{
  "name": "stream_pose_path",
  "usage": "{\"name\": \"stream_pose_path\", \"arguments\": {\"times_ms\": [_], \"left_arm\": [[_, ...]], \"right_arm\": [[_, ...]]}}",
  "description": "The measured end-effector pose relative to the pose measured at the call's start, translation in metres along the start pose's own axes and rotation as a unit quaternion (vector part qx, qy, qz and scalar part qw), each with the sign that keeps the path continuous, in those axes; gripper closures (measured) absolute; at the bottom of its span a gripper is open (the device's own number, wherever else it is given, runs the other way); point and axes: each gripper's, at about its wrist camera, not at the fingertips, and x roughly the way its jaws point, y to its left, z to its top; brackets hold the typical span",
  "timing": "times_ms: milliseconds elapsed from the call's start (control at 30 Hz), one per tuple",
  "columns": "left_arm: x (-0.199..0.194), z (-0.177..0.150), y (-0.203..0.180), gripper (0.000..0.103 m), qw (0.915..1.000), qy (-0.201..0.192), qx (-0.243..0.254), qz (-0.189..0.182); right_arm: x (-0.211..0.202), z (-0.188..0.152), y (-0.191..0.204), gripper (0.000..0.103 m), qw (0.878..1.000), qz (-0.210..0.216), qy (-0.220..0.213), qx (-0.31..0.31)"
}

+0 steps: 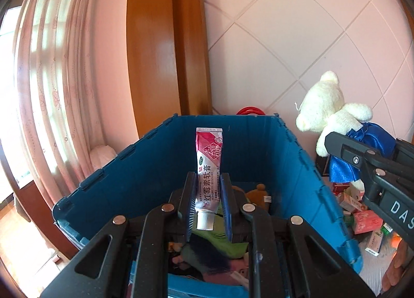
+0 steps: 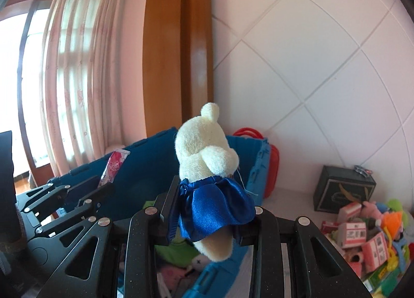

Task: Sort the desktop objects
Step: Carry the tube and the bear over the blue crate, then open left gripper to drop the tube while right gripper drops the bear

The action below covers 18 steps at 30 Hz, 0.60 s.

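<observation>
My left gripper (image 1: 208,194) is shut on a pink and white ointment tube (image 1: 208,166), held upright with its cap down over the blue crate (image 1: 145,168). My right gripper (image 2: 204,210) is shut on a cream plush bear in a blue satin skirt (image 2: 207,158), held above the crate's right rim (image 2: 254,168). In the left wrist view the bear (image 1: 328,114) and the right gripper (image 1: 333,142) show at the right. In the right wrist view the tube (image 2: 113,166) and the left gripper (image 2: 103,189) show at the left. Plush toys (image 1: 222,243) lie in the crate.
A pile of small boxes and toys (image 2: 367,235) lies on the white desk (image 2: 289,202) right of the crate. A dark box (image 2: 341,191) stands near the tiled wall, a red case (image 2: 271,166) behind the crate. A wooden post (image 1: 165,39) and curtain (image 1: 51,78) stand behind.
</observation>
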Motion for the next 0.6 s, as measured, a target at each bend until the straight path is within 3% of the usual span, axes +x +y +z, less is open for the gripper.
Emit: {"name": "stream_pose_path", "arguments": {"times_ms": [200,600], "left_arm": [[0.025,-0.010,0.040,0.085,0.9994,0.032,-0.002,0.008],[0.066,-0.008,0.060,0.085,0.9923,0.120,0.000,-0.029]], "right_arm": [[0.035,-0.004,0.044,0.071,0.999,-0.018,0.031,-0.011],[0.077,-0.015,0.055,0.071,0.991,-0.082,0.105,0.008]]}}
